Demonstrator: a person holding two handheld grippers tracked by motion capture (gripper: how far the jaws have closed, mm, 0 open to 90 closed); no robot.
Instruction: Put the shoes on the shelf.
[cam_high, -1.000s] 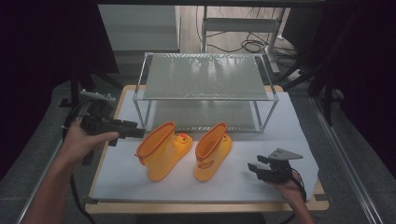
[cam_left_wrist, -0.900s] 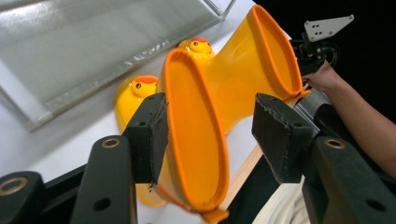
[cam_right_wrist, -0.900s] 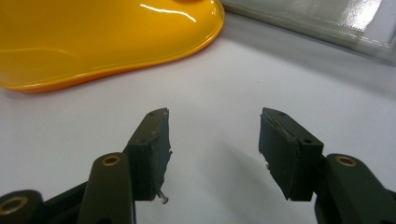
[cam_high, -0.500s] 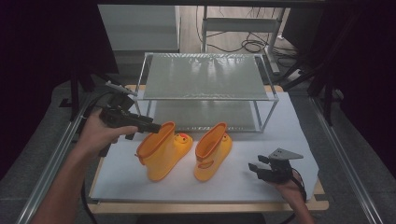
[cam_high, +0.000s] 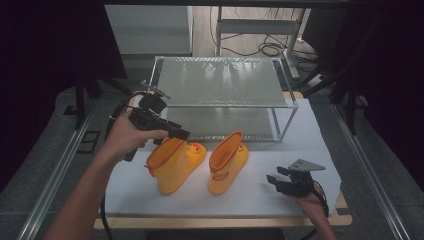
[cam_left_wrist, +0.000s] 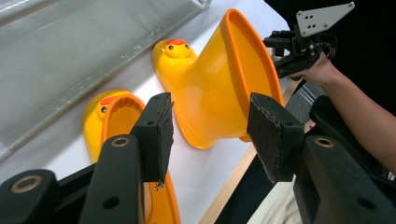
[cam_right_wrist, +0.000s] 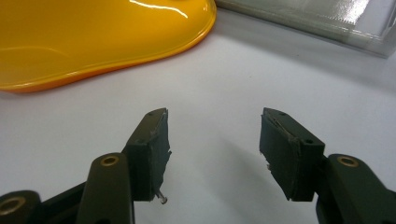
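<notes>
Two yellow duck-faced rubber boots lie on the white table cover, the left boot beside the right boot. My left gripper hovers open just above and behind the left boot's orange-rimmed opening. In the left gripper view its jaws stand wide apart and hold nothing. One boot shows beyond the gap and another boot sits lower left. My right gripper rests low near the table's front right, open and empty. In the right gripper view it points at bare cover, with a boot's glossy side ahead on the left.
A two-tier glass shelf rack with a metal frame stands behind the boots. The white cover ends at a wooden front edge. Cables lie on the floor beyond the table.
My left gripper has moved from the table's left edge rightward to the left boot's opening. The right gripper and both boots have stayed put.
</notes>
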